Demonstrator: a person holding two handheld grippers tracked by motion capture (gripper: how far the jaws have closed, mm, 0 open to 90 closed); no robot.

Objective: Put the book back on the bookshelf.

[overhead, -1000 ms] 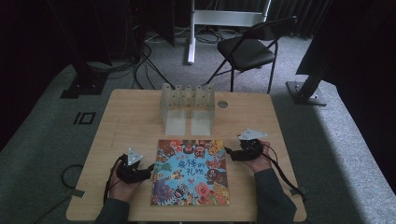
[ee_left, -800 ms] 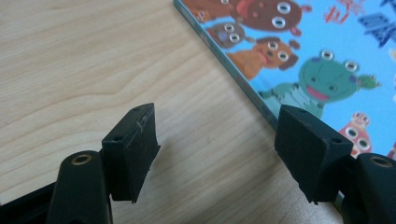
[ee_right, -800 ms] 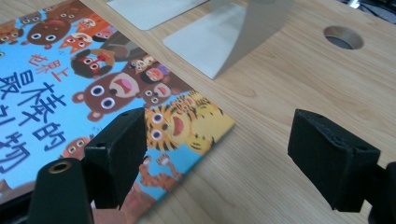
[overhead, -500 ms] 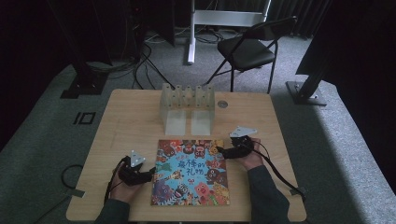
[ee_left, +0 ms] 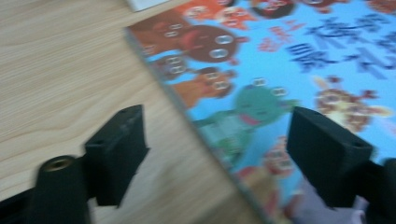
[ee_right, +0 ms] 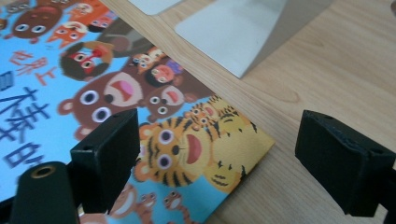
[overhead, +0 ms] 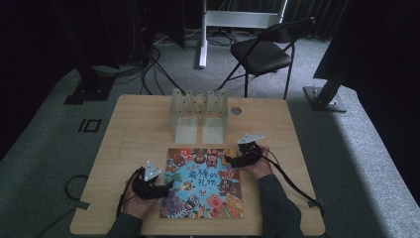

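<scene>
A picture book [overhead: 203, 182] with a blue cover full of cartoon animals lies flat on the wooden table [overhead: 129, 134], near the front edge. My left gripper [overhead: 166, 187] is open at the book's left edge. In the left gripper view that edge runs between the two jaws of the left gripper [ee_left: 219, 140], with the book [ee_left: 289, 70] under the right jaw. My right gripper [overhead: 230, 161] is open at the book's far right corner. In the right gripper view the tiger-printed corner of the book [ee_right: 210, 144] lies between the jaws of the right gripper [ee_right: 238, 154].
A pale rack with two white bookend-like bases [overhead: 199, 114] stands at the back middle of the table; one base [ee_right: 233, 28] lies just beyond the book's corner. A small round disc [overhead: 236, 111] sits to its right. A black chair [overhead: 262, 52] stands behind the table.
My right gripper has moved left, from beside the book onto its far right corner. The left gripper has edged right toward the book's left edge. The book has not moved.
</scene>
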